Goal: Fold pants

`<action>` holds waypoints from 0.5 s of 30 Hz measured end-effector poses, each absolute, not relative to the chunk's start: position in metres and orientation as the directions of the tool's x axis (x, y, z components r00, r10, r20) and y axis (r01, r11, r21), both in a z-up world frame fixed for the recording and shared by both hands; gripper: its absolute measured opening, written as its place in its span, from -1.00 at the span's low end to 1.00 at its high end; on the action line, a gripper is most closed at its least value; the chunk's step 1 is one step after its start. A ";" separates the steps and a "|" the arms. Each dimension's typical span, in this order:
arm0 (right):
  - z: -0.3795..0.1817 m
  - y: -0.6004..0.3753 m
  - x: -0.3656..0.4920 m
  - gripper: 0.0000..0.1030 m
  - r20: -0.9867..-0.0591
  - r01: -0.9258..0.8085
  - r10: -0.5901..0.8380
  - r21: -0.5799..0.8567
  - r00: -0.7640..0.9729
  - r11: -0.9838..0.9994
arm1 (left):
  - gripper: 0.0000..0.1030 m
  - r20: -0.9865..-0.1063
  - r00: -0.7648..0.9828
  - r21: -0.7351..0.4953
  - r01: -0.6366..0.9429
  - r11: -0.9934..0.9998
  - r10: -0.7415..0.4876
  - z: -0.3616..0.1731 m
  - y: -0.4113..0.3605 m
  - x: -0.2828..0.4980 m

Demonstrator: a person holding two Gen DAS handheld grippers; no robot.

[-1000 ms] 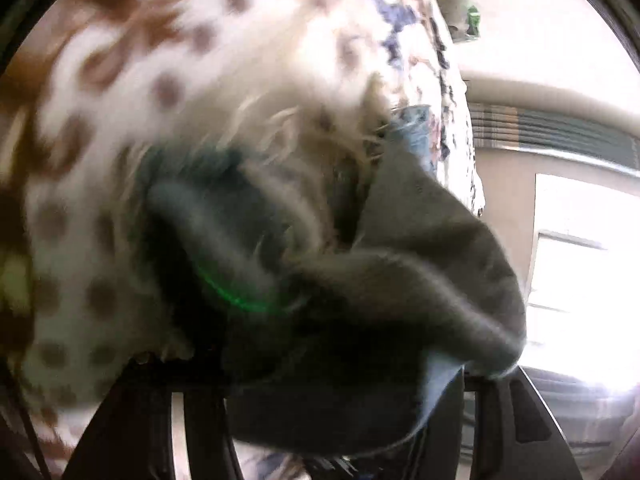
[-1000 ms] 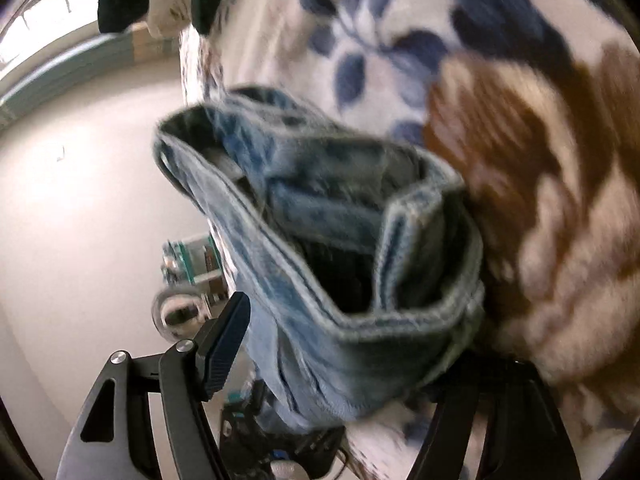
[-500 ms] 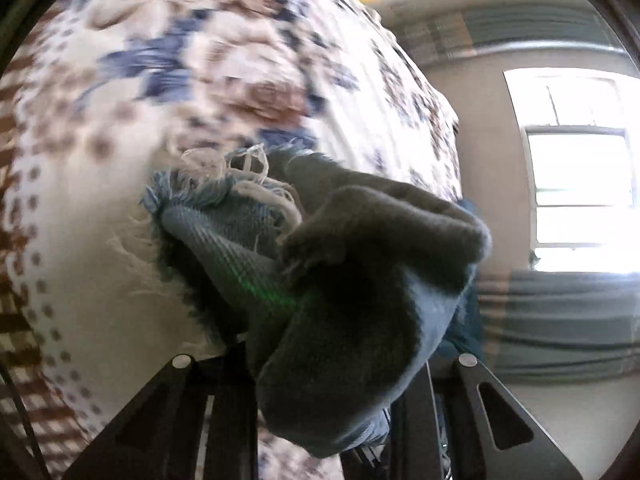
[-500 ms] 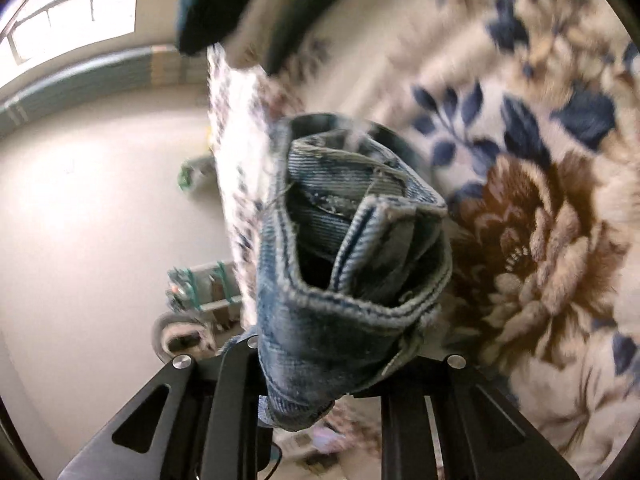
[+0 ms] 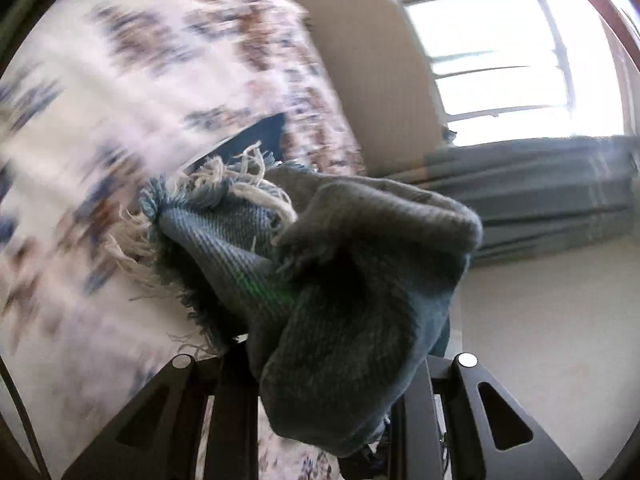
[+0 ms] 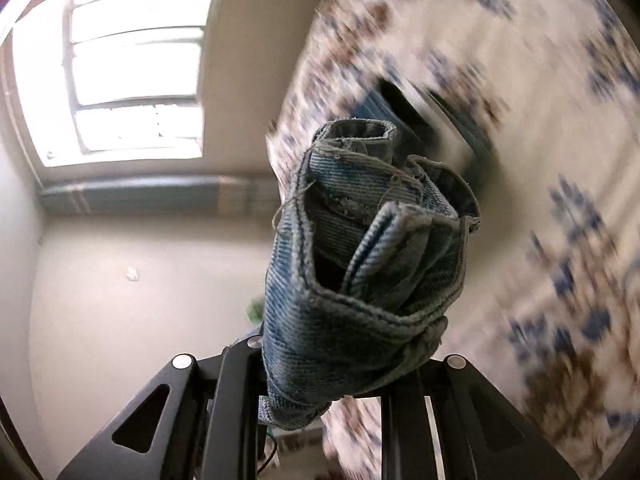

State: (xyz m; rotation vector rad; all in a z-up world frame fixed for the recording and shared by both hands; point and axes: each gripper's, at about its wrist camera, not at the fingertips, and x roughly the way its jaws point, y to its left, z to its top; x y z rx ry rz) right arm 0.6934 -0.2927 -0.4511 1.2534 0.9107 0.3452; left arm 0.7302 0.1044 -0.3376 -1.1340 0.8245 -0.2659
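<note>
The pants are blue denim jeans. In the left wrist view my left gripper (image 5: 320,400) is shut on a bunched frayed hem of the jeans (image 5: 340,300), with white threads sticking out, held above the floral bedspread (image 5: 100,120). In the right wrist view my right gripper (image 6: 320,392) is shut on a folded stitched denim edge of the jeans (image 6: 360,280), also lifted off the bedspread (image 6: 540,200). The fingertips of both grippers are hidden by the cloth.
A dark flat object (image 5: 256,140) lies on the bedspread near its far edge; it also shows in the right wrist view (image 6: 424,120). A bright window (image 6: 136,72) and a beige wall stand beyond the bed. Pale floor (image 5: 540,340) lies beside it.
Both grippers have lifted and swung with the denim still held; the views turned from the bedspread toward the window and wall. The right gripper closed fully on the denim.
</note>
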 end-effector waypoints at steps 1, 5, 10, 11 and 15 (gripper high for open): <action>-0.444 -0.296 0.705 -0.62 -0.390 0.230 0.669 0.920 0.632 0.318 | -0.62 -0.429 0.684 -0.884 -0.182 0.431 -0.590 -0.332 0.102 0.749; -0.421 -0.300 0.788 -0.62 -0.345 0.162 0.629 0.930 0.697 0.331 | -0.62 -0.369 0.688 -0.900 -0.097 0.424 -0.624 -0.316 0.104 0.841; -0.444 -0.300 0.865 -0.62 -0.314 0.090 0.606 0.925 0.731 0.370 | -0.61 -0.349 0.654 -0.891 -0.010 0.454 -0.671 -0.349 0.107 0.925; -0.461 -0.300 0.875 -0.62 -0.335 0.109 0.599 0.918 0.727 0.381 | -0.61 -0.375 0.642 -0.884 -0.031 0.466 -0.669 -0.368 0.111 0.934; -0.550 -0.286 0.891 -0.62 -0.459 0.233 0.589 0.877 0.665 0.420 | -0.61 -0.510 0.528 -0.849 -0.184 0.494 -0.679 -0.470 0.123 0.939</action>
